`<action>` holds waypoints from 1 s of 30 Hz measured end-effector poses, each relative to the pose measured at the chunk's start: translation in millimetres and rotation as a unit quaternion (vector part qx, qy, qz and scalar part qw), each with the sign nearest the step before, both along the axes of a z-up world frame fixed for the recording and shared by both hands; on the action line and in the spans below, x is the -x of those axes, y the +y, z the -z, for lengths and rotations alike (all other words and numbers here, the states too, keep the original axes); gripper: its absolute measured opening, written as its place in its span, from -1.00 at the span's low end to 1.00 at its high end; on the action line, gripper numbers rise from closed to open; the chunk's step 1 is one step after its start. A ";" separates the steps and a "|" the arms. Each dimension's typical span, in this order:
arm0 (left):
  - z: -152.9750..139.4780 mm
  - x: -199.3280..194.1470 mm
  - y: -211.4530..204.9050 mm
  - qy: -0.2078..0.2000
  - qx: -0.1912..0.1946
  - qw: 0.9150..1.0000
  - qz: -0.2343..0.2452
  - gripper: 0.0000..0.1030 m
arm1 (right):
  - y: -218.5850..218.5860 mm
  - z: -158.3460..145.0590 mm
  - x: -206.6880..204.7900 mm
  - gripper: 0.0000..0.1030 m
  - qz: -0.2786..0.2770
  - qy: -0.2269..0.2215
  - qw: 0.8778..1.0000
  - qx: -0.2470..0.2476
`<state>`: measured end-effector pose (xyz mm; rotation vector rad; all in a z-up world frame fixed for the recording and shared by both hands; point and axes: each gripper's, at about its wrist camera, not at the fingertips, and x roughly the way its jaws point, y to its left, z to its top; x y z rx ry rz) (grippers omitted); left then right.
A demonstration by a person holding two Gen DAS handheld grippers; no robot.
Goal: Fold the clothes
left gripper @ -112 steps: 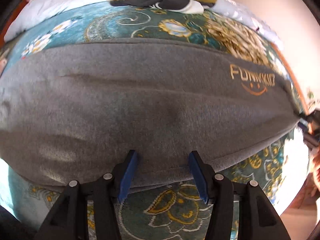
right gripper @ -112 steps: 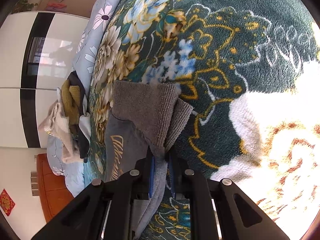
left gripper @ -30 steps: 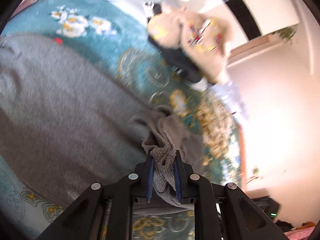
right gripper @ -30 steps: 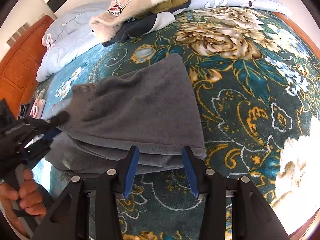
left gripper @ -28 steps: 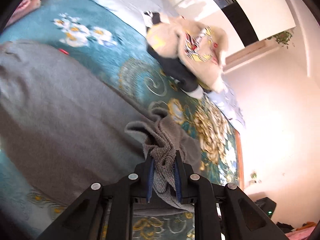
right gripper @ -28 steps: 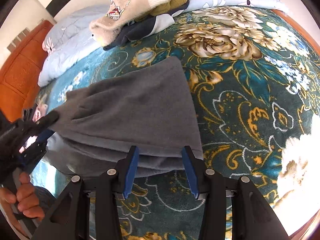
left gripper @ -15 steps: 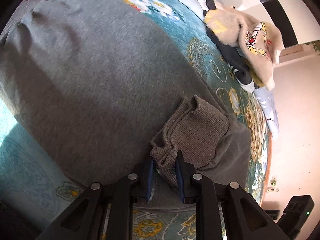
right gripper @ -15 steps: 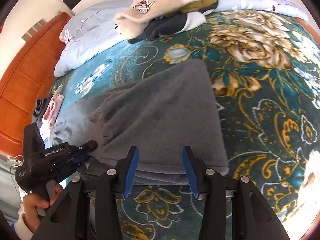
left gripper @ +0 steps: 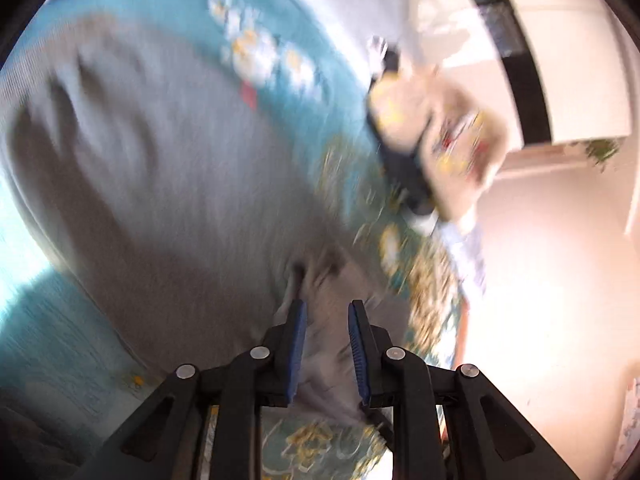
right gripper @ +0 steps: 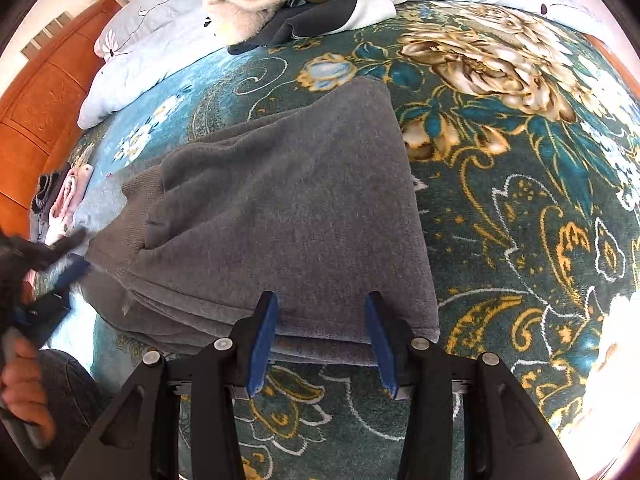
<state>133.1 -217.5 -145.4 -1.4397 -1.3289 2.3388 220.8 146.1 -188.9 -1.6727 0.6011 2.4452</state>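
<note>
Blue-padded, my right gripper stands with jaws apart above the near edge of the grey sweatshirt, gripping nothing. My left gripper has its jaws parted too, with grey cloth loose between them. The sweatshirt lies folded on the floral bed cover. No writing is readable; my left hand grips its handle.
</note>
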 end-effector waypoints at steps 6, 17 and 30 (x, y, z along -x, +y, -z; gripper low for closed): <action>-13.7 -12.7 -86.7 -0.009 0.004 0.991 -0.132 0.32 | -4.5 0.0 2.0 -0.10 0.004 -0.019 1.000 -0.016; 82.7 -14.7 -117.7 -0.159 -0.112 0.954 -0.226 0.52 | -19.9 1.1 16.2 -0.10 0.013 -0.041 0.999 -0.021; 80.3 3.2 -97.8 -0.124 -0.030 0.969 -0.212 -0.06 | -21.3 -1.0 17.5 -0.10 0.019 -0.035 0.999 -0.011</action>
